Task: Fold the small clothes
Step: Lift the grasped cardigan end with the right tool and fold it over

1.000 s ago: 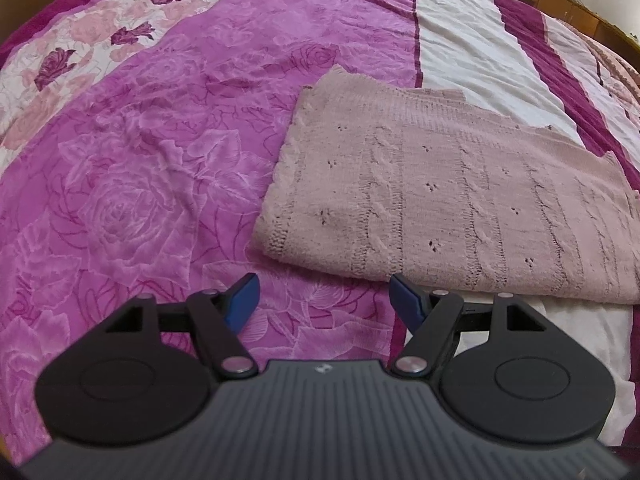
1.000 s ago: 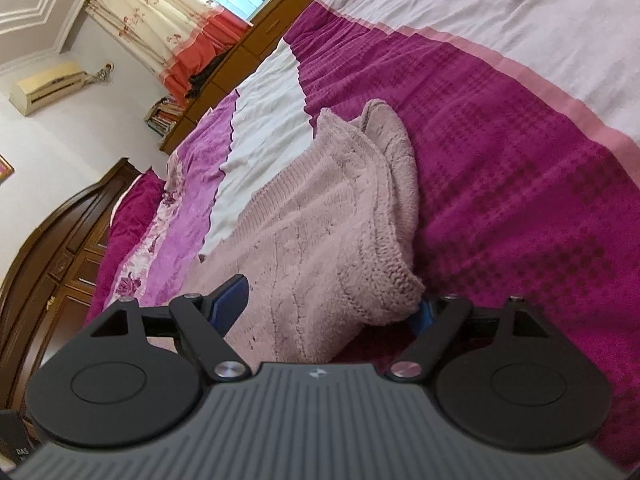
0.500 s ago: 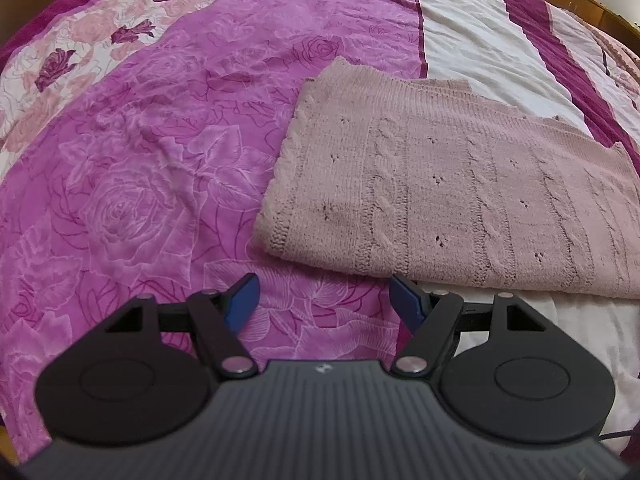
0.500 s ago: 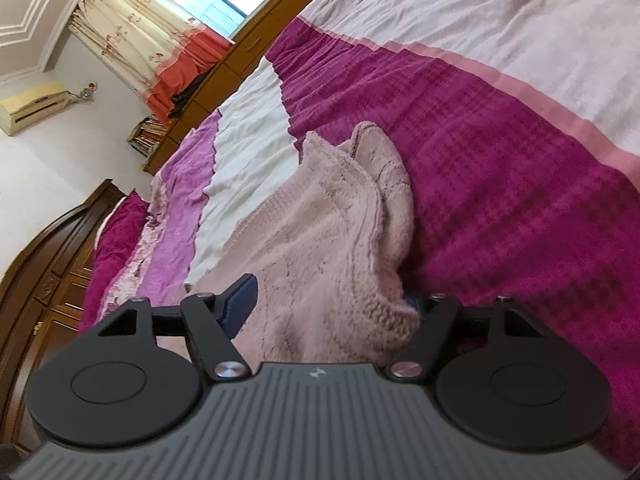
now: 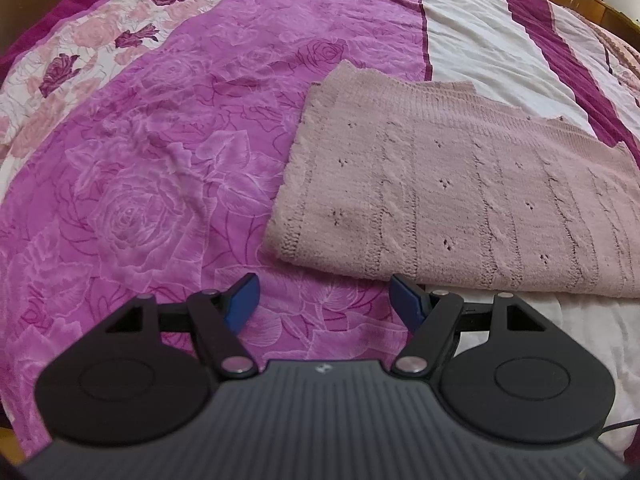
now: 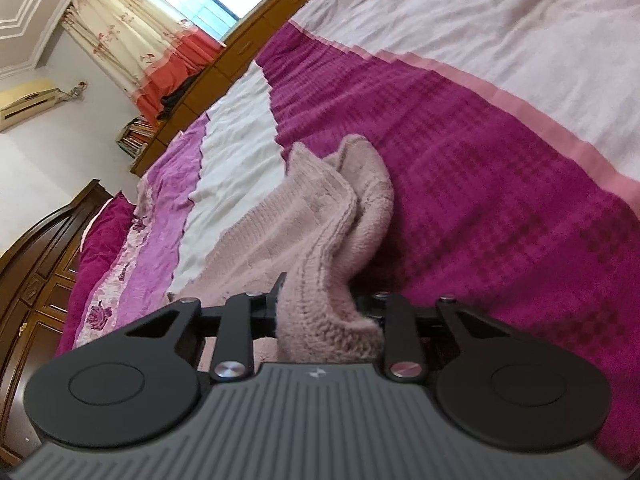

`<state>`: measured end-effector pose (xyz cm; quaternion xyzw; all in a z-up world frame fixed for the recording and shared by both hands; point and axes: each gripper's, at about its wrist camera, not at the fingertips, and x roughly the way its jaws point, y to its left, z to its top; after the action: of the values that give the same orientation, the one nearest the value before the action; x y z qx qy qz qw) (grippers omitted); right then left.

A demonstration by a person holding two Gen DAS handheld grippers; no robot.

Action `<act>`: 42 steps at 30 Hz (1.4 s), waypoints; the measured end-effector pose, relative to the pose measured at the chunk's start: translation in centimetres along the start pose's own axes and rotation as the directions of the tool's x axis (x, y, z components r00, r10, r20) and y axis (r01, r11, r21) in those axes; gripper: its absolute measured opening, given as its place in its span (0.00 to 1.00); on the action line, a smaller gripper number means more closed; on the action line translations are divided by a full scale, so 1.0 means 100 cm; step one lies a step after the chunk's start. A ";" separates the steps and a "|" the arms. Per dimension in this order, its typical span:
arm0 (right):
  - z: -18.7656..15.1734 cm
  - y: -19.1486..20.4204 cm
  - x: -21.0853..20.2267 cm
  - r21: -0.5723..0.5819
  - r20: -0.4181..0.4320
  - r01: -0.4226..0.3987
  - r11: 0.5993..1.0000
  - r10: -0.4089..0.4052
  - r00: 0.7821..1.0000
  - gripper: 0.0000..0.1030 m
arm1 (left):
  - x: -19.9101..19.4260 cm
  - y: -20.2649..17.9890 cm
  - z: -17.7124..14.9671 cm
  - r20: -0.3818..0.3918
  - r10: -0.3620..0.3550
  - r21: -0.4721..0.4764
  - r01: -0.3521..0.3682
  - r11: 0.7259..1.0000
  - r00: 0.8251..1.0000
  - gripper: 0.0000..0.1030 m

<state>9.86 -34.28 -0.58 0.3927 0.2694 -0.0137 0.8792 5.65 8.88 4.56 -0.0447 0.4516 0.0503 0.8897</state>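
Left wrist view: the left gripper (image 5: 324,300) hangs above the bed (image 5: 160,168) with its blue-padded fingers (image 5: 242,300) spread wide and nothing between them. Just beyond them lies the pink knitted garment (image 5: 460,200), folded flat into a rough rectangle, its cable and eyelet pattern facing up. Its left part rests on the magenta rose-printed cover, its right part on a white stripe (image 5: 472,40) of the bedding; its near edge passes just ahead of the right-hand fingertip without touching it.

Right wrist view: the right gripper (image 6: 320,312) is held low over the bed, and its fingers have just been closing, with the garment's end (image 6: 324,292) between them. A bunched, thick fold of the knit fills the gap, and both fingers press against its sides, so the cloth is clamped. Beyond the grip the garment runs away to the left, lying on the white stripe, while a rounded loose fold (image 6: 368,184) rests on the dark magenta band (image 6: 480,184). In the background stand a wooden headboard (image 6: 40,264), floral curtains (image 6: 132,36) at a bright window, and a wall-mounted air conditioner (image 6: 28,100).
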 end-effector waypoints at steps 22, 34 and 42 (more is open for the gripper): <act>0.004 0.115 -0.024 -0.115 0.045 -0.218 0.969 0.224 0.974 0.26 | -0.025 0.035 0.017 0.055 0.034 -0.023 -0.032 0.999 0.998 0.71; -0.026 0.184 -0.020 -0.174 0.013 -0.290 0.941 0.297 0.955 0.26 | -0.027 0.053 0.031 0.075 0.024 -0.006 -0.024 1.000 0.997 0.71; -0.051 0.221 -0.013 -0.209 -0.037 -0.331 0.920 0.330 0.943 0.25 | -0.025 0.074 0.031 0.073 0.035 -0.050 -0.031 0.998 0.997 0.71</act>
<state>11.60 -15.70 12.34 0.3363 0.1998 0.1638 0.9056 5.72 16.43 8.14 -0.0572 0.4176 0.0778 0.9035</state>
